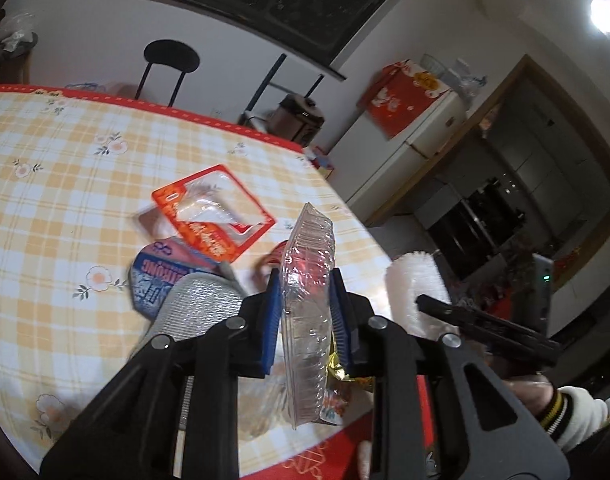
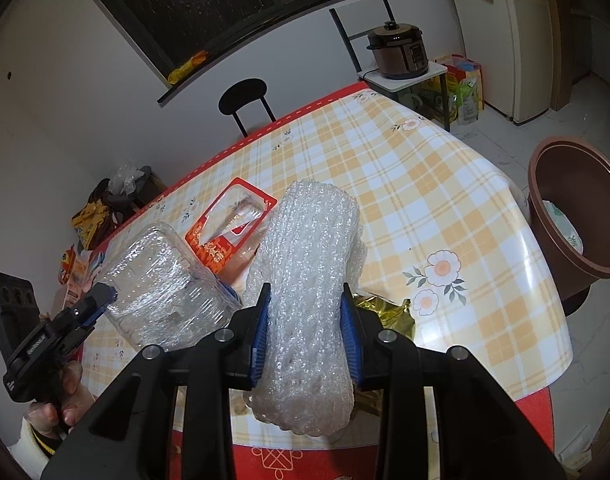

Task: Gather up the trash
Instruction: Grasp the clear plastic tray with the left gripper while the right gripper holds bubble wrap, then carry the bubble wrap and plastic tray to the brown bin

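My left gripper (image 1: 306, 304) is shut on a clear plastic clamshell tray (image 1: 309, 276), held on edge above the checked table (image 1: 65, 152); the same tray (image 2: 161, 280) shows at the left of the right wrist view. My right gripper (image 2: 305, 320) is shut on a white foam net sleeve (image 2: 309, 280), which also shows as the white foam net sleeve (image 1: 415, 292) in the left wrist view. On the table lie an orange blister pack (image 1: 213, 216), a blue wrapper (image 1: 153, 280), a silver pouch (image 1: 197, 312) and a gold foil wrapper (image 2: 389, 316).
A brown bin (image 2: 573, 216) stands on the floor off the table's right edge. A black chair (image 2: 245, 100) is at the far side, a cooker (image 2: 401, 52) on a small stand, and a fridge (image 2: 533, 40) further right. A person's hand (image 2: 57, 404) holds the left gripper.
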A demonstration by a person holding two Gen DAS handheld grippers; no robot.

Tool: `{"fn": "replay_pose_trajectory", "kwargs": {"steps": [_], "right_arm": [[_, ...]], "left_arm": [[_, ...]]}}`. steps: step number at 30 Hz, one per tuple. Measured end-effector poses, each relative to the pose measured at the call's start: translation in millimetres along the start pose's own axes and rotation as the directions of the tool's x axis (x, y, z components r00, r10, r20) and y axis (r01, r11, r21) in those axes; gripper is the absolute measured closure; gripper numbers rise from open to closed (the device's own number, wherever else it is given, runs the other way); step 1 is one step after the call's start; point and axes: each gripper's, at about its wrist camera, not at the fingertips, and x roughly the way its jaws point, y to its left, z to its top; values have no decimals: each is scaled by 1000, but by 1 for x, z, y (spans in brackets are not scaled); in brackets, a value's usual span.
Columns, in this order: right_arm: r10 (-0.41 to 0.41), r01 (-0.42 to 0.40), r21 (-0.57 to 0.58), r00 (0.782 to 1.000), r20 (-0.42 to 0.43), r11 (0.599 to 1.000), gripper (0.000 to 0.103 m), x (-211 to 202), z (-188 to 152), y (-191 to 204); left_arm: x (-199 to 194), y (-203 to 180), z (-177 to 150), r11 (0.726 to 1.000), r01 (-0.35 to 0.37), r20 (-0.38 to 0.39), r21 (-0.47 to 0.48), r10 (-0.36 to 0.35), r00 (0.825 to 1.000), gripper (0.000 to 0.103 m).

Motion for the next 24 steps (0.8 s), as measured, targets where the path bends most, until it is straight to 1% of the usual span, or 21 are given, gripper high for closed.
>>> {"fn": "replay_pose_trajectory", "kwargs": {"steps": [4,8,15,19,24], "right_arm": [[11,-11,-1,1000,6,1000,71,-4,-2,0],[30,-30,-7,1000,7,1000,71,-6,-3,1],[53,-52,-42,998,21,998,71,-16,-1,2],[61,-61,-47,998,13,997,71,-20,-1,-8],[80,-80,-45,997,2,996,71,-28,1,-27]], "left_arm": [[-17,-10,4,1000,8,41,20,-9,999,77],[-38,-18,11,999,-23,98,42,19,995,77],[-74,-28,19,996,-79,205,45,68,976,77],[-83,-39,18,995,-96,239,41,84,967,77],[-77,-59,14,993,-113,251,42,99,963,77]]}}
